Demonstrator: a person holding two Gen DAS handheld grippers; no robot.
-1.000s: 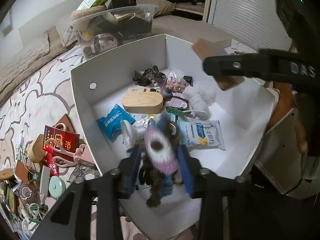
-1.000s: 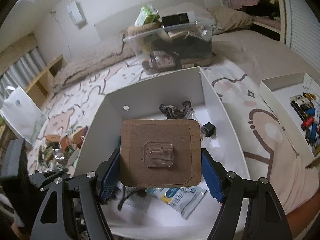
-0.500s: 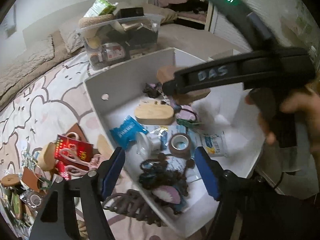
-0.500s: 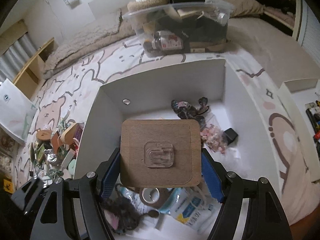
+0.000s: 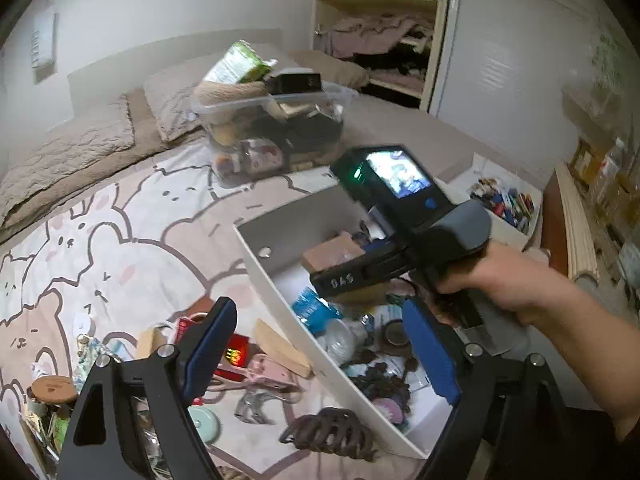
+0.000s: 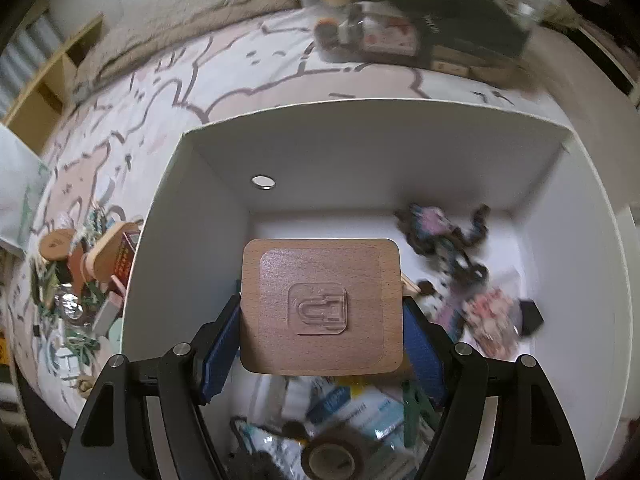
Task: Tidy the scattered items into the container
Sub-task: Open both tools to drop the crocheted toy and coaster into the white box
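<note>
My left gripper [image 5: 320, 360] has just spread, empty, its knitted doll now in the box [image 6: 400, 152]; my right gripper [image 6: 322, 344], above the box, pinches a wooden plaque [image 6: 320, 304].

Left tongs [image 5: 320, 344] have just been opening, empty; right tongs [image 6: 322, 334] stand clamped.

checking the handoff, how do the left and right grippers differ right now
The left gripper is open with nothing between its pads, jaws just opening; the right gripper is clamped on a wooden board. The left is over the white box's wall, the right inside it. Both have blue pads.
</note>
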